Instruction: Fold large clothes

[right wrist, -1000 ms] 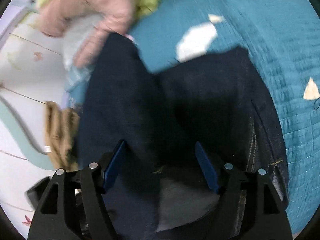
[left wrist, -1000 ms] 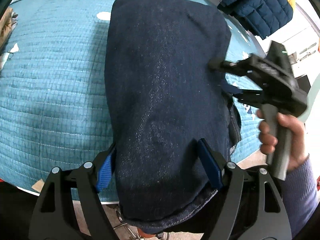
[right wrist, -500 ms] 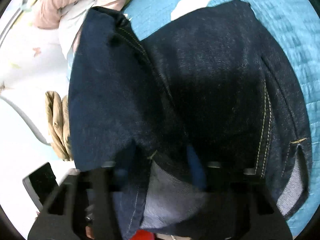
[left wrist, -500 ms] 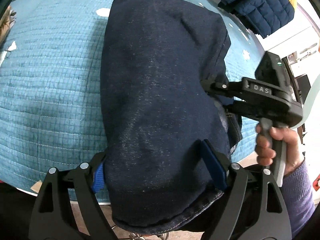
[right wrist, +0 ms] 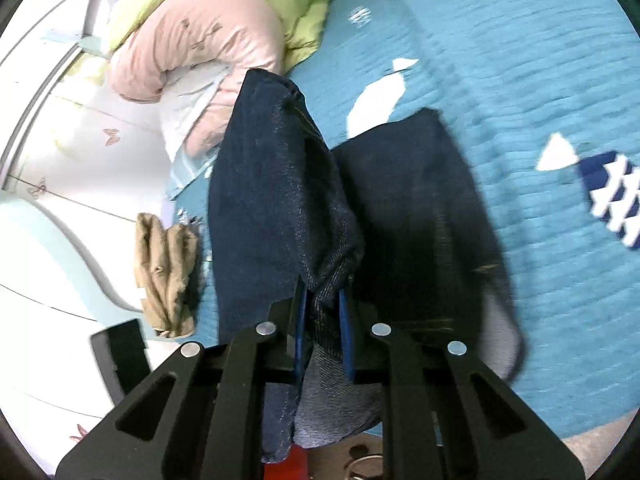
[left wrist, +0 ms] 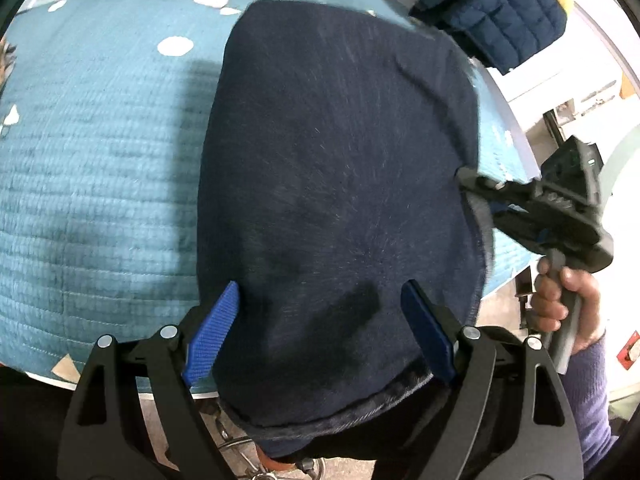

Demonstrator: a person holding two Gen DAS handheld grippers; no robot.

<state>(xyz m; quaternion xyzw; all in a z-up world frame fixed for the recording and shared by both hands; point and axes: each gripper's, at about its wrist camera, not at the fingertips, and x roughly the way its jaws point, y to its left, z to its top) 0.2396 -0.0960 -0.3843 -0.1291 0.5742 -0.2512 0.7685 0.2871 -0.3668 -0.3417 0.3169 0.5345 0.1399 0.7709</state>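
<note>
Left gripper [left wrist: 320,328]: jaws spread wide and opening further; the blue pads stand either side of the dark jeans [left wrist: 340,200] without pressing on them, so nothing is held. The denim bulges up between them, its hem hanging over the near edge of the bed [left wrist: 100,160].

Right gripper [right wrist: 323,320]: jaws nearly together and closing the last bit, pads pinching a bunched fold of the jeans' [right wrist: 280,208] side edge. In the left wrist view the right gripper [left wrist: 472,184] bites the denim at the right side of the bundle, with the hand [left wrist: 560,296] on its handle.

Progress, as judged: the jeans are already doubled into a thick bundle near the bed's near right corner. One flap is lifted in the right gripper, and the inside of the cloth shows at the bottom. The fold is therefore partway. The raised edge has yet to be carried across and laid flat, and the bundle then needs squaring up.

Change against the earlier frames: a second ago the right gripper stood wide open over the cloth; it has since shut on the fold and pulled it up and sideways. The left gripper's pads, then pressed in against the denim, now stand clear of it, and the gripper has risen slightly. A pink and green bedding pile [right wrist: 208,40] is now in the right view at the far left edge of the bed.
</note>
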